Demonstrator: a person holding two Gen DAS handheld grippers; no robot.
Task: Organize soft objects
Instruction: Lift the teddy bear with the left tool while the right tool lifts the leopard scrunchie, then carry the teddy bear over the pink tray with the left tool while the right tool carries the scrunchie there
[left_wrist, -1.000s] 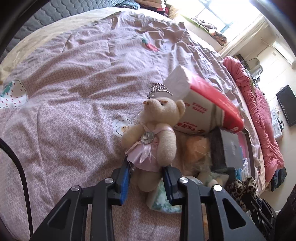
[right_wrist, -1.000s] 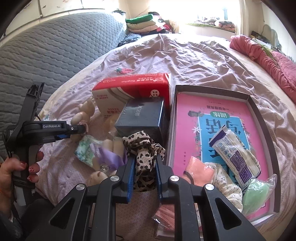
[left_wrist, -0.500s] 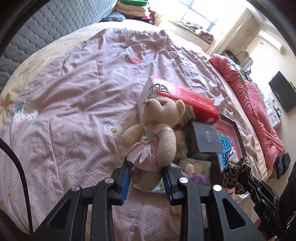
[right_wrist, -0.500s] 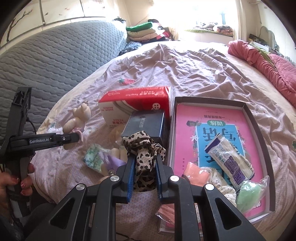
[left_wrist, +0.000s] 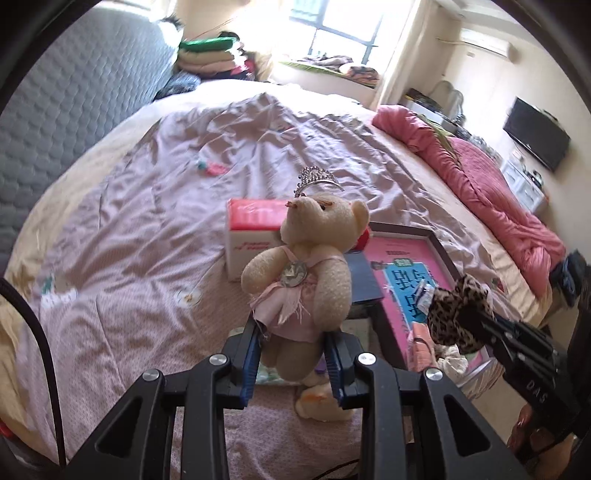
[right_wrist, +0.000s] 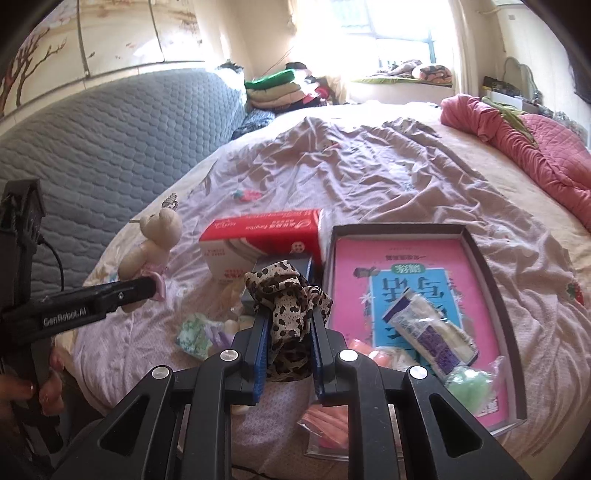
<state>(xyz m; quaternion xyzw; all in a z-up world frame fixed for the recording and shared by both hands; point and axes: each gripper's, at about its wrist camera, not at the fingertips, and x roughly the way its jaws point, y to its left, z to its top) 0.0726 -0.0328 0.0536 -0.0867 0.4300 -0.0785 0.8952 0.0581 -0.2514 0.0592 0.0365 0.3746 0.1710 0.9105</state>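
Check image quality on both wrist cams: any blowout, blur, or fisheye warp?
Left wrist view: window blown out, black vignette at the corners, teddy bear in the left tool sharp, bed edges bowed. Right wrist view: window also overexposed with haze around it, leopard scrunchie in the right tool crisp, headboard curved by the lens.

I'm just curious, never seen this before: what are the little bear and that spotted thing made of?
The teddy bear looks like cream plush, by its fuzzy nap, with a pink fabric dress and a shiny, metal-looking tiara. The leopard-print scrunchie looks like thin, slightly glossy woven fabric, by its gathered folds.
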